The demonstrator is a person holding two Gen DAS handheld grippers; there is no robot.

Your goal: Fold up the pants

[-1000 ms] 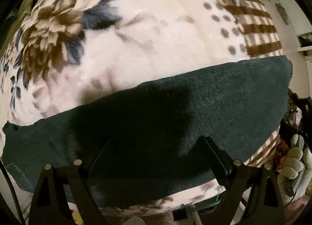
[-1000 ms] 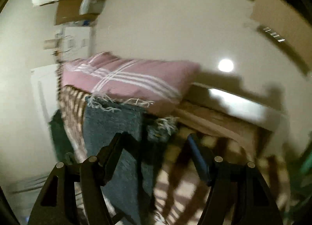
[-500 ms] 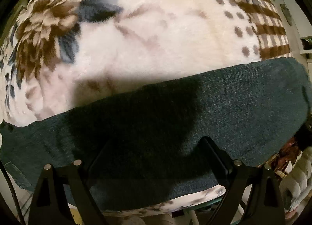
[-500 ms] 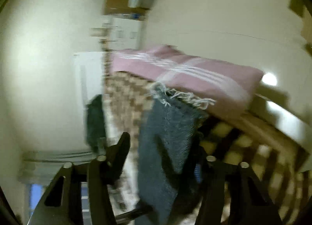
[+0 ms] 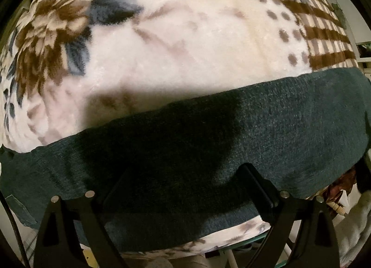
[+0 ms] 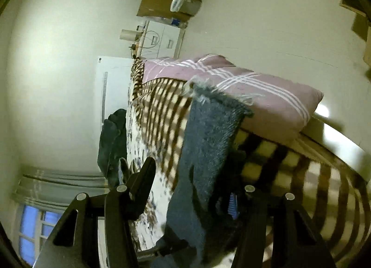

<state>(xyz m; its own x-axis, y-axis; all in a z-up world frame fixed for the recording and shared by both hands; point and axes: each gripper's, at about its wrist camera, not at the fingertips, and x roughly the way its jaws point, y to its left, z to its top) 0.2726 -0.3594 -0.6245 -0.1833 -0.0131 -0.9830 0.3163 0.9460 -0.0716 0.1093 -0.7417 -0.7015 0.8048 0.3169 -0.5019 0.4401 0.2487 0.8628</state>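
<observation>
Dark denim pants [image 5: 231, 152] stretched flat across floral blanket [image 5: 185, 47], soft yet weighty, best taken by frayed hem [image 6: 220, 96]; left gripper [image 5: 183, 182] spread wide above cloth, right gripper [image 6: 192, 175] apparently open, fabric draped between fingers.

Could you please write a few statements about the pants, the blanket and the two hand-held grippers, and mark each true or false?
1. The pants lie across a floral blanket. True.
2. The left hand-held gripper is clamped shut on the pants. False: its fingers stand apart over the cloth.
3. The frayed hem of a pant leg hangs in front of the right hand-held gripper. True.
4. The pillow is solid green. False: it is pink with white stripes.
5. The pants are bright red. False: they are dark blue-green denim.
</observation>
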